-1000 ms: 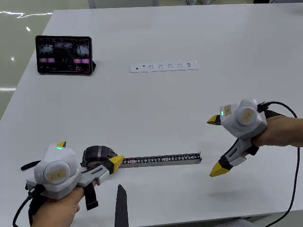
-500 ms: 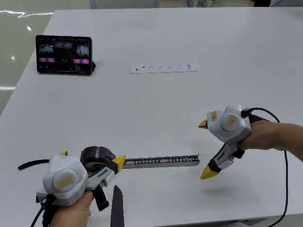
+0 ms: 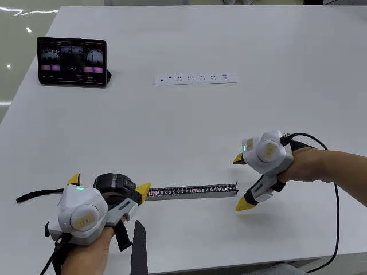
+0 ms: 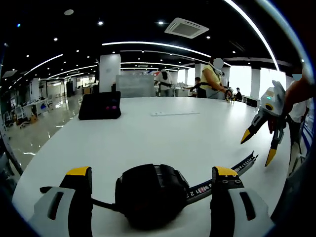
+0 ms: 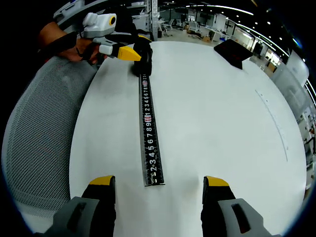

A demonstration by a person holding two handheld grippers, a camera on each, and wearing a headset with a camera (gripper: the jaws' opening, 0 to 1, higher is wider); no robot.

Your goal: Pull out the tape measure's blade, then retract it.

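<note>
A black tape measure case (image 3: 116,187) lies on the white table (image 3: 189,126) at the front left. Its blade (image 3: 192,191) stretches out flat to the right, numbers up. My left gripper (image 3: 108,185) is open, with a jaw on either side of the case (image 4: 153,195) and a gap showing on both sides. The right gripper (image 3: 241,181) is open too, just off the blade's free end. In the right gripper view the blade (image 5: 147,123) ends on the table between that gripper's (image 5: 159,180) jaws and touches neither. The case (image 5: 143,59) sits at the far end.
A dark tablet (image 3: 71,61) stands at the back left and a white power strip (image 3: 195,78) lies at mid-table. A black strap (image 3: 34,196) trails left from the case. A grey mesh chair (image 5: 39,138) is against the table's front edge.
My right gripper has come down and to the left, up to the blade's free end. The left gripper and the case have stayed put; the blade's length looks the same.
</note>
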